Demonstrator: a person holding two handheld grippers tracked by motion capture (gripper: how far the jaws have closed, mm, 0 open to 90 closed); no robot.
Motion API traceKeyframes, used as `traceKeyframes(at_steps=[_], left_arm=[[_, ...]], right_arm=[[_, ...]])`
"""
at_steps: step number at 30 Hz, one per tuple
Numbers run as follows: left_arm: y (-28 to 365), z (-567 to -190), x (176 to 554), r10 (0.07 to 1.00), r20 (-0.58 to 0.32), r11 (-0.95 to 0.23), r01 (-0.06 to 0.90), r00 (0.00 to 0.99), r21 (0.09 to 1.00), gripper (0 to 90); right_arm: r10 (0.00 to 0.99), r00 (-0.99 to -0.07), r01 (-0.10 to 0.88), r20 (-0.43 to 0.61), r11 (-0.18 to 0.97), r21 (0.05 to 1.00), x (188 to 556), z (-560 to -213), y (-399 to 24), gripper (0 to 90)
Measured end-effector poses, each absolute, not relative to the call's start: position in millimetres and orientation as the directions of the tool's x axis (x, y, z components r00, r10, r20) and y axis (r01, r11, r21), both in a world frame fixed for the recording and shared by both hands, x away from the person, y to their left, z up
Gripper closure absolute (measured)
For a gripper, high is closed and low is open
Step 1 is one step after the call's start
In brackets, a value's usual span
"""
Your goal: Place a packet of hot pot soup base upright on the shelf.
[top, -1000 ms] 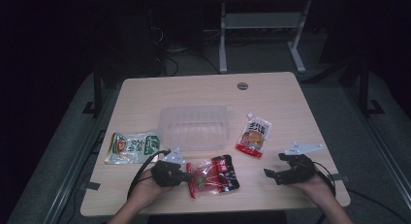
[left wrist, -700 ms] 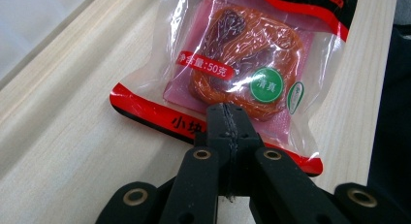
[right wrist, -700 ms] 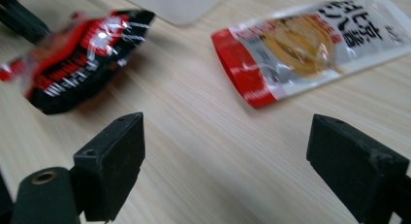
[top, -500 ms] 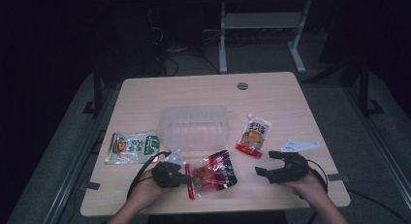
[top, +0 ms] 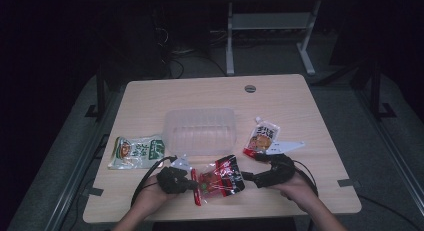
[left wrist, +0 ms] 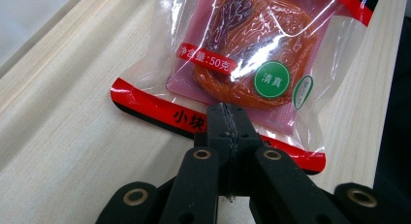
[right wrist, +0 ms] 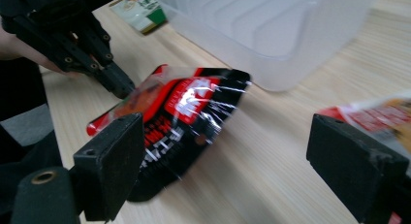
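A red and clear snack packet (top: 221,178) (left wrist: 252,59) (right wrist: 179,112) is tilted up off the table near the front edge. My left gripper (top: 192,185) (left wrist: 227,118) is shut on its red bottom seam. My right gripper (top: 248,177) (right wrist: 228,170) stands open just right of the packet, jaws wide apart and pointed at it, not touching it. In the right gripper view the left gripper (right wrist: 116,83) pinches the packet's far corner.
A clear plastic tub (top: 200,131) (right wrist: 271,25) stands behind the packet at mid-table. An orange snack pouch (top: 262,136) (right wrist: 383,115) lies right of it, a green packet (top: 136,152) (right wrist: 140,6) left. The wooden table (top: 280,98) has a cable hole (top: 250,88) at the back.
My right gripper has moved left from the table's right side up to the red packet. The packet, held by the left gripper, has tilted up and shifted slightly.
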State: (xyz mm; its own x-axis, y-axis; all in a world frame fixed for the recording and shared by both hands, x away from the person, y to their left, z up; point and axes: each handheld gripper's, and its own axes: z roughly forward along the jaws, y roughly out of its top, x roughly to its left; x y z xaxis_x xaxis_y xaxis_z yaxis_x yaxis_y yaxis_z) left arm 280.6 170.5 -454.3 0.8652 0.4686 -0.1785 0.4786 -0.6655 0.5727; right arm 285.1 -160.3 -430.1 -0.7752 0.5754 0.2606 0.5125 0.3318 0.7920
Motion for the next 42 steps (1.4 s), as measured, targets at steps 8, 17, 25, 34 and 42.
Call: traceKeyframes(at_steps=[8,17,25,34,42], left_arm=[[171,-454,281,0.468,-0.179,-0.667,0.478,0.866,0.572,89.8],[171,-454,281,0.467,-0.179,-0.669,0.479,0.866,0.568,89.9],[171,-454,282,0.466,-0.184,-0.667,0.481,0.865,0.569,89.9],[169,-455,282,0.461,-0.187,-0.667,0.478,0.867,0.572,89.9],[170,-454,282,0.456,-0.180,-0.675,0.471,0.872,0.568,89.9]], right_arm=[[0.528,-0.799,0.522,0.290,0.368,0.769,294,-438,-133,12.9],[0.518,-0.795,0.550,0.317,0.393,0.737,294,-451,-126,12.8],[0.501,-0.789,0.579,0.356,0.411,0.704,293,-460,-121,12.8],[0.464,-0.803,0.574,0.374,0.432,0.696,291,-462,-116,18.4],[0.456,-0.803,0.569,0.384,0.396,0.721,291,-456,-120,39.0]])
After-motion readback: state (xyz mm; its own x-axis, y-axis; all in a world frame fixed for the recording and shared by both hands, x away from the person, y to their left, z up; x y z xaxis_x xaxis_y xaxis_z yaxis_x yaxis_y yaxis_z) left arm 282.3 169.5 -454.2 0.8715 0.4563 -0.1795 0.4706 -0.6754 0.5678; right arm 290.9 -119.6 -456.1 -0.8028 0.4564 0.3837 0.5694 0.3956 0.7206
